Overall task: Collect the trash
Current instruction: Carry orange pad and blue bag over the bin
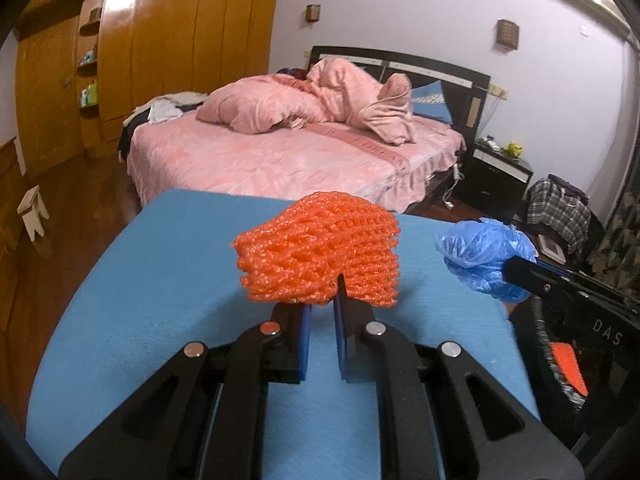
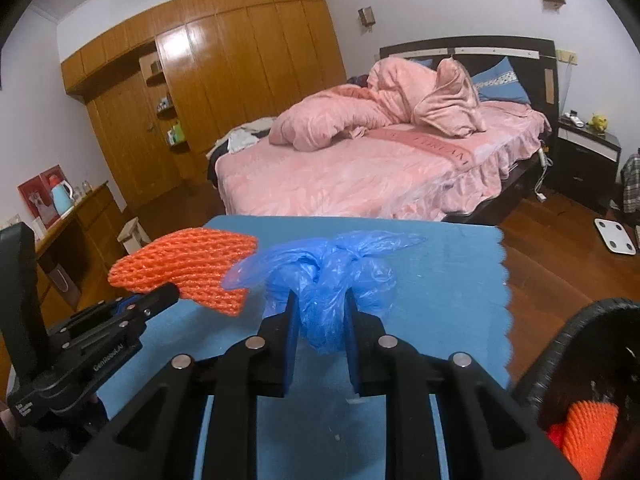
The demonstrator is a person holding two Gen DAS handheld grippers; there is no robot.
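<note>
My left gripper [image 1: 322, 298] is shut on an orange foam net [image 1: 320, 248] and holds it above the blue table [image 1: 160, 280]. The net also shows in the right wrist view [image 2: 188, 266], with the left gripper [image 2: 168, 292] at its lower edge. My right gripper [image 2: 320, 308] is shut on a crumpled blue plastic bag [image 2: 324, 276], held above the table [image 2: 440, 280]. In the left wrist view the bag [image 1: 484, 256] hangs at the right, past the table's edge, on the right gripper [image 1: 516, 266].
A black bin [image 2: 576, 340] stands at the table's right side with another orange net [image 2: 588, 432] inside; it also shows in the left wrist view [image 1: 540, 320]. A pink bed [image 2: 360, 168], a wooden wardrobe [image 2: 200, 60] and a nightstand [image 2: 588, 152] lie beyond.
</note>
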